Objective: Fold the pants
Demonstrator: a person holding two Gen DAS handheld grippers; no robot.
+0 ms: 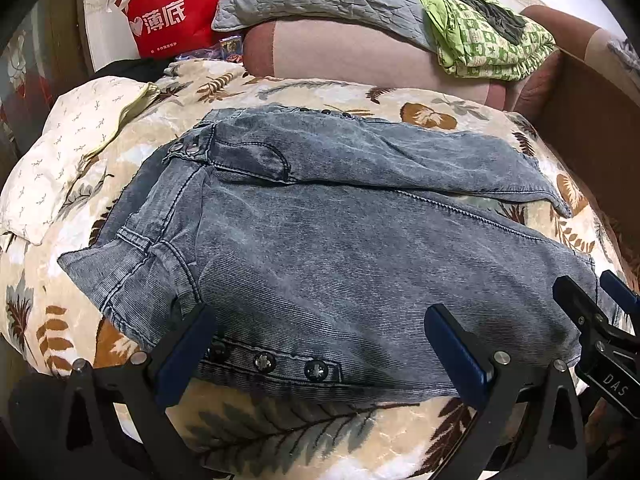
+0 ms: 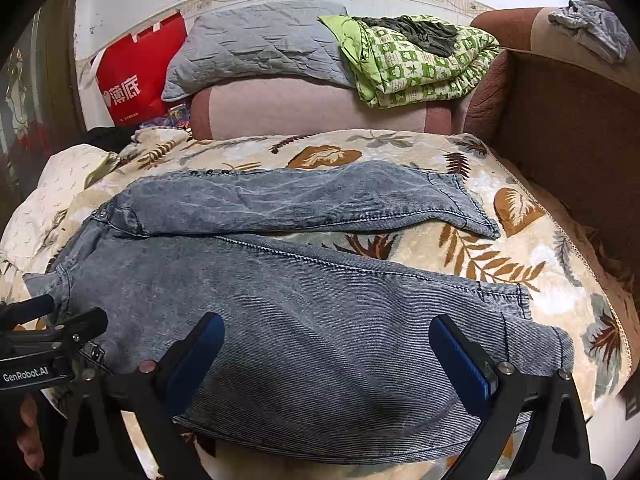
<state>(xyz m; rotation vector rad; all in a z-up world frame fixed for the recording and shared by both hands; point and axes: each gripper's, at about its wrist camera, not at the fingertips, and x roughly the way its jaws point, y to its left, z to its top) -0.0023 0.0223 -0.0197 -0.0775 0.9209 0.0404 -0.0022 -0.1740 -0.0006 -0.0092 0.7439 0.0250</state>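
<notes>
Pants in faded blue-grey denim, lying spread flat on the leaf-patterned blanket, waistband to the left of both grippers, legs running off to the right. Near leg sitting directly ahead of both pairs of fingers, far leg lying beyond it, with a wedge of blanket showing between the two toward the cuffs.

Left gripper hovering at the near edge by the button placket, blue-padded fingers spread wide, gripping nothing. Right gripper hanging further right along the same leg, fingers likewise spread wide, straddling the denim without pinching it.

Beyond the pants: a grey quilted pillow resting on the pink sofa back, a green patterned quilt just right of it, a red bag off to the far left.
</notes>
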